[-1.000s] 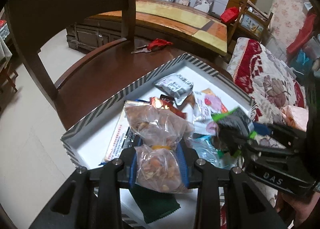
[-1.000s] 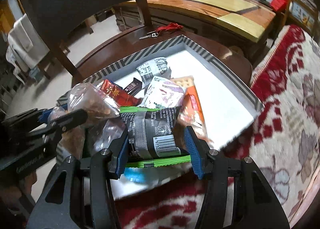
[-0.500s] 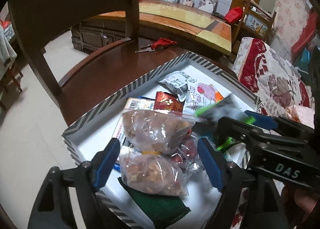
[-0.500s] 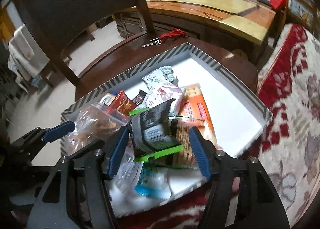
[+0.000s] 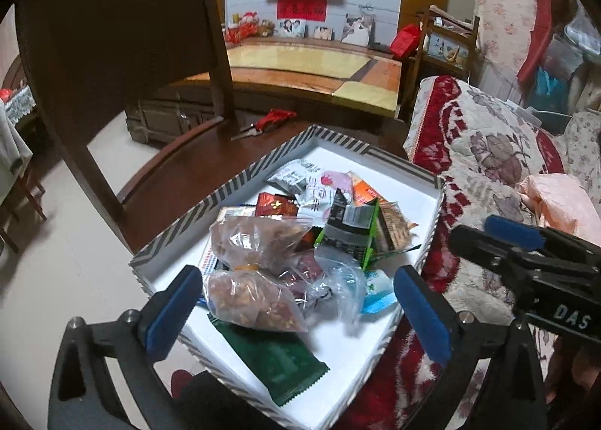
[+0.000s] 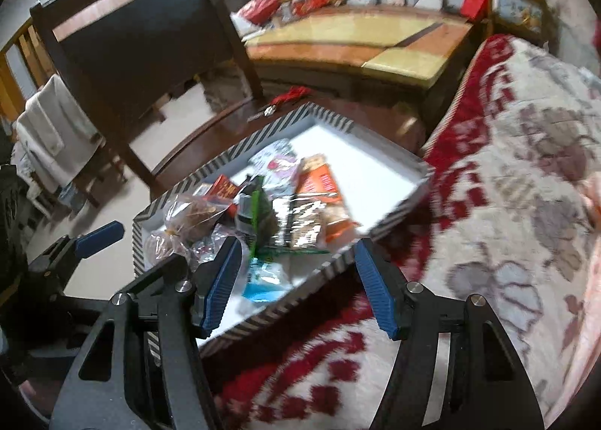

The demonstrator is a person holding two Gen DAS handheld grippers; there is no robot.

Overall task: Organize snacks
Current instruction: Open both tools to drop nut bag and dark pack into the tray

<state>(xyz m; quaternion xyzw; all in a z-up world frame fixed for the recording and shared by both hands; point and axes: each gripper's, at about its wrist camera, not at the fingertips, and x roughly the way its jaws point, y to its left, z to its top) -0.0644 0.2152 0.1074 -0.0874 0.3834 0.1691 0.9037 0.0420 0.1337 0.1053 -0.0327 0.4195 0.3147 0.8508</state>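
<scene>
Snacks lay piled in striped-rim box (image 5: 225, 193) on chair. Left gripper (image 5: 296, 302) spread, empty, over nut bag (image 5: 251, 302); only its view showed dark green packet (image 5: 278, 358). Right gripper (image 6: 296, 279) spread, empty; its view blurred w/ motion.

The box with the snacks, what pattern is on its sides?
Black-and-white diagonal stripes on the box, clearest in the left wrist view.

Right wrist view motion-blurred; snack box (image 6: 210, 171) contents indistinct.

snacks (image 5: 259, 279) in box (image 5: 233, 189) on chair (image 5: 176, 174)
</scene>
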